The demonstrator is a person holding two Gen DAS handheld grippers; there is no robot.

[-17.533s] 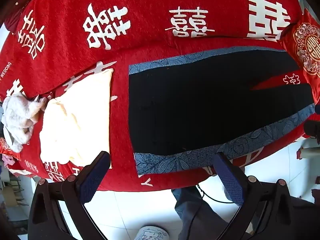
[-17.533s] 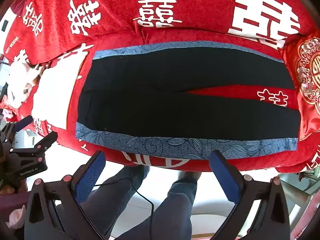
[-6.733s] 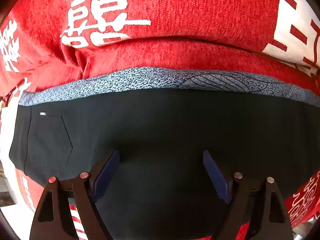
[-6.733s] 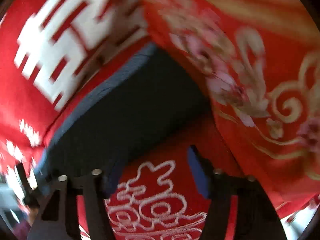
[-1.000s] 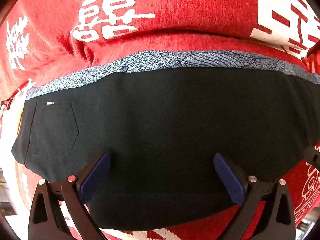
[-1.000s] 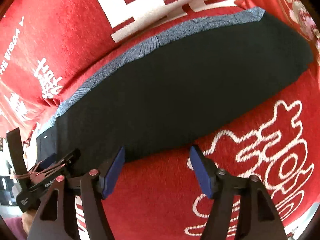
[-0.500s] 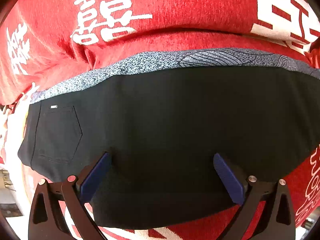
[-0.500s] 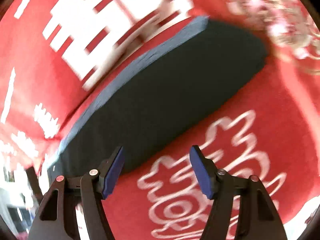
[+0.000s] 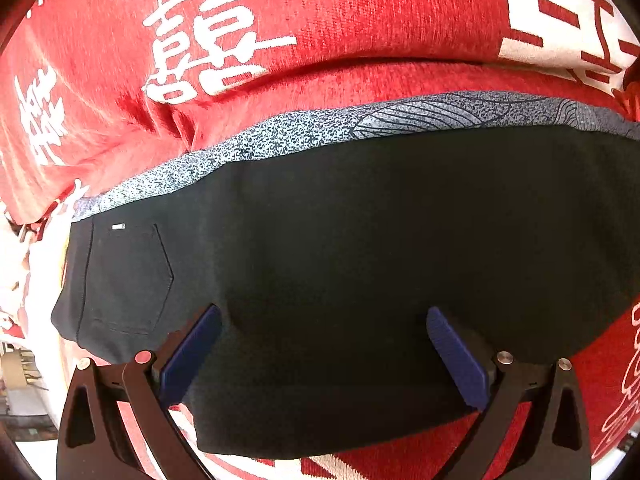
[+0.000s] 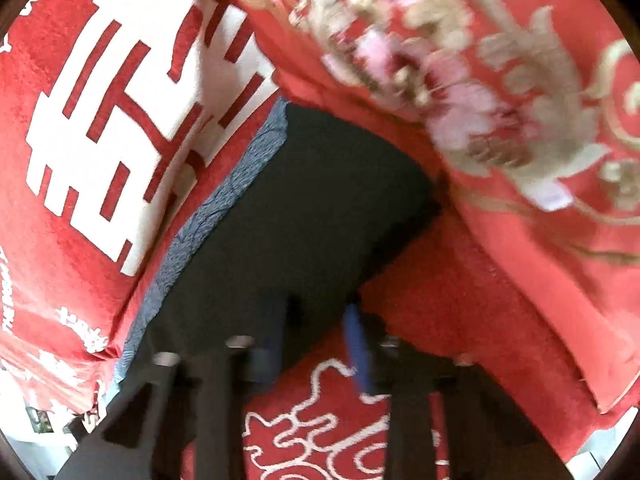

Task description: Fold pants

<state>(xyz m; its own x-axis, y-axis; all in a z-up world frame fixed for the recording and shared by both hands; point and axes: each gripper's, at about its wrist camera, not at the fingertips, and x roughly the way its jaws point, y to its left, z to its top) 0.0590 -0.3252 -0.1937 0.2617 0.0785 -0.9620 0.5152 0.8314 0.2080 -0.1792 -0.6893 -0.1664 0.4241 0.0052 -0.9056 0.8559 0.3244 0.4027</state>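
Pants [image 9: 360,264], black with a blue-grey leaf-patterned side stripe [image 9: 320,132], lie folded leg over leg on a red blanket [image 9: 360,12] printed with big white characters. In the left wrist view the seat end is at the left, where a back pocket [image 9: 128,276] with a small white tag shows, and the legs run off to the right. The left gripper [image 9: 324,344] hovers low over the near edge of the dark cloth with its blue-padded fingers [image 9: 192,352] spread wide, holding nothing. In the right wrist view, which is blurred, the cuff end of the pants [image 10: 312,200] reaches up toward a red embroidered cushion [image 10: 500,100] with gold and pink flowers; the cuff's far corner lies just beside or under the cushion's edge, I cannot tell which. The right gripper [image 10: 316,344] sits at the near edge of the leg, its fingers [image 10: 356,344] drawn close with a narrow gap between them; the left finger is over the black fabric, the right over the red blanket, and whether any cloth is pinched I cannot tell.
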